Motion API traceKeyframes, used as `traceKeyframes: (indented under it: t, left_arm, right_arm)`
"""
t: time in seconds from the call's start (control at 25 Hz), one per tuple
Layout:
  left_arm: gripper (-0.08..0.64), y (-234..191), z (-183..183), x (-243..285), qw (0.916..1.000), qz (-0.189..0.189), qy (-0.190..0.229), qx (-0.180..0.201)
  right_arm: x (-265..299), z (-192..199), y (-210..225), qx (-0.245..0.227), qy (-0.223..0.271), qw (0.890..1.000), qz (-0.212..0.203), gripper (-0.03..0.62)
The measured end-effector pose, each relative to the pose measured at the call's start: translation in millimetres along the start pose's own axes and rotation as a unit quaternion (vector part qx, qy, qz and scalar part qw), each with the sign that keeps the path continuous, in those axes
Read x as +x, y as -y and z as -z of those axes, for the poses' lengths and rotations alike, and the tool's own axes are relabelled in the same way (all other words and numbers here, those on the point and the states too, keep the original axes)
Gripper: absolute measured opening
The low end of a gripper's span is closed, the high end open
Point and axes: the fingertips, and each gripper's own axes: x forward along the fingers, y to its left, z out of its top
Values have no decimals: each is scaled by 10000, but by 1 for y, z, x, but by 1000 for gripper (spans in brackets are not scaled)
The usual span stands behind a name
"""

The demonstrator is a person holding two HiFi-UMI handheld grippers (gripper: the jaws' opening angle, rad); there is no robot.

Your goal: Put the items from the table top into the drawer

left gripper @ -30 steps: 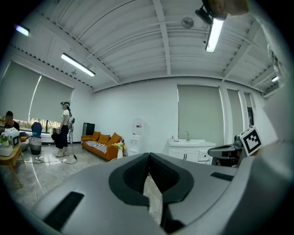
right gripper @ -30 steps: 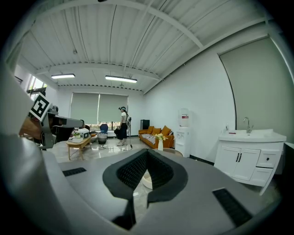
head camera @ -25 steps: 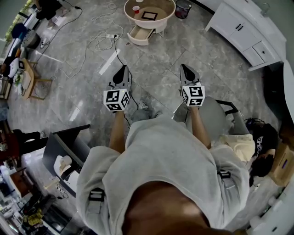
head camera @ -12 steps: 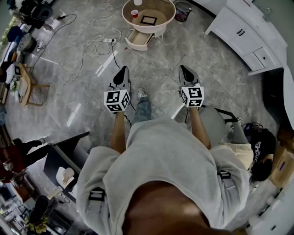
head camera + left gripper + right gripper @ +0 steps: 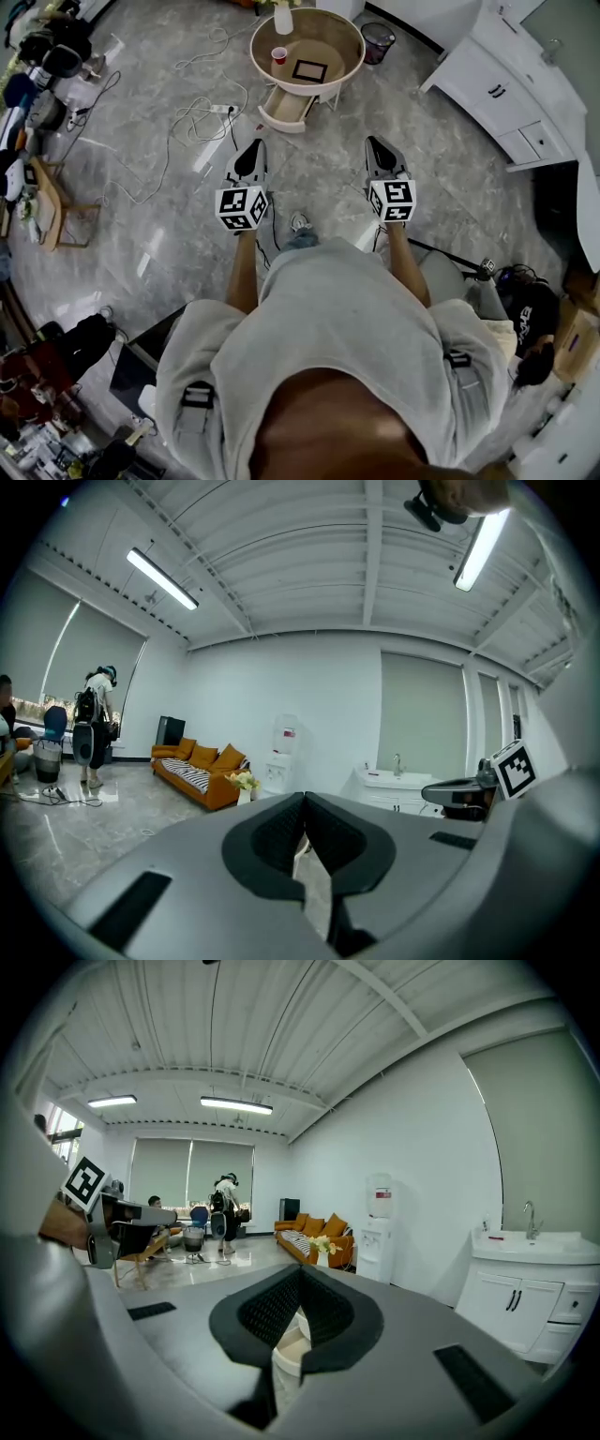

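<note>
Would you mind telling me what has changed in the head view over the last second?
The person has walked toward the table, which now shows nearer, with more of the white bottle at its far edge showing. Nothing was taken or let go. Left gripper and right gripper stay shut, empty, held ahead; the drawer stays open, cup and frame still on top.

Round table [image 5: 349, 66] and its open drawer [image 5: 284, 108] now nearer and lower in the head view, white bottle [image 5: 283, 19] newly in sight at its far rim, left gripper [image 5: 253, 143] and right gripper [image 5: 373, 142] carried forward, grey chair [image 5: 448, 270] falling back beside the person
</note>
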Motion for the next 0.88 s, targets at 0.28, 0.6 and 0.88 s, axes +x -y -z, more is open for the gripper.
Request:
traceKeyframes:
  t: [0.28, 0.6, 0.88]
  left_arm:
    - [15, -68, -15, 68, 9999, 138, -8, 9]
    - [15, -110, -15, 116, 9995, 275, -117, -43]
    - [15, -116, 1, 152, 9985, 368, -376, -131]
  right_arm:
    - [94, -19, -3, -37, -41, 10000, 58, 23]
    - [146, -15, -4, -4, -239, 9996, 129, 23]
    - [176, 3, 12, 120, -541, 9984, 123, 23]
